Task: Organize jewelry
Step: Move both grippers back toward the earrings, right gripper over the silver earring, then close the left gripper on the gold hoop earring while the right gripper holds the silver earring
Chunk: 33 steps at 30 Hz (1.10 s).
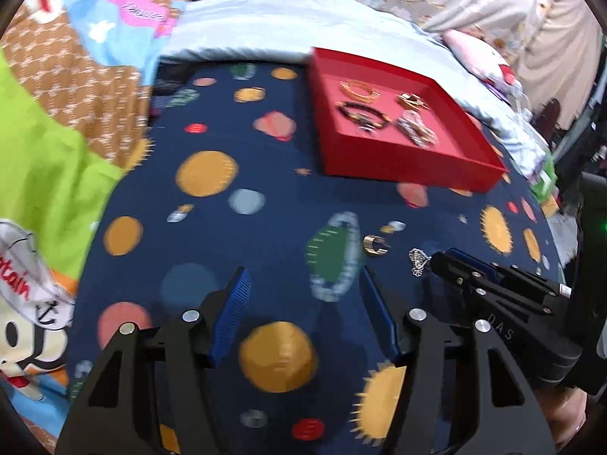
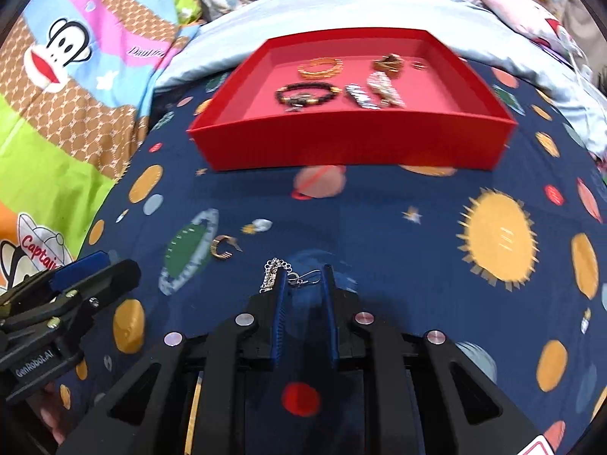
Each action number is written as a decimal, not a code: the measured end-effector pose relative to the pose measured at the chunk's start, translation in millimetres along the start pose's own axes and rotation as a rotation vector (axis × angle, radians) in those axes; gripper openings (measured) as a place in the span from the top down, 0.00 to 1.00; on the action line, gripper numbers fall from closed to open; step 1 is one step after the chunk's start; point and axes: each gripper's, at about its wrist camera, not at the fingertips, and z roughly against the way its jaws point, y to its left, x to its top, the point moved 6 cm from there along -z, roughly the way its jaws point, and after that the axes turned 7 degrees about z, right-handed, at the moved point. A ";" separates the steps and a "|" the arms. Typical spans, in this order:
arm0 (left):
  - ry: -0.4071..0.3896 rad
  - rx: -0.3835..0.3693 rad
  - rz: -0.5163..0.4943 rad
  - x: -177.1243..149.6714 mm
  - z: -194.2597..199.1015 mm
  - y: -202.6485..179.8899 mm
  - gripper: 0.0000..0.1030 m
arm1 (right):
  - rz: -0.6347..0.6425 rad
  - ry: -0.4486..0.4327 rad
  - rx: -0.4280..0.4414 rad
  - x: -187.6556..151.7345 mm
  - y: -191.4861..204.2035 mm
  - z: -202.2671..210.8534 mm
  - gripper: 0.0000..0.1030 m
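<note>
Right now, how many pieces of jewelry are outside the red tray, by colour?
Gold: 1, a cuff
Silver: 1, an earring
Total: 2

you are working over a bed, and a navy planet-print cloth [image 2: 379,227] is covering the part in front of you. a red tray [image 2: 353,148] is sitting on the cloth at its far side. nearer to you, a small gold ring [image 2: 223,247] is lying on the cloth beside a printed green planet, and a silver earring [image 2: 279,273] is lying just beside it to the right.
</note>
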 end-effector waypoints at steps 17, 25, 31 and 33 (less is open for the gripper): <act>0.027 -0.024 -0.061 3.6 -51.3 -51.6 0.60 | -0.063 -0.005 -0.032 -24.7 -38.6 32.2 0.84; 0.038 -0.022 -0.074 2.7 -54.3 -60.3 0.85 | -0.072 -0.015 -0.035 -29.0 -44.1 40.6 0.84; 0.053 -0.050 -0.087 -10.2 -44.8 -74.7 0.86 | -0.074 -0.043 -0.048 -27.6 -50.1 59.0 0.84; 0.053 -0.062 -0.084 -13.1 -36.8 -75.8 0.86 | -0.076 -0.062 -0.059 -26.7 -54.2 70.9 0.84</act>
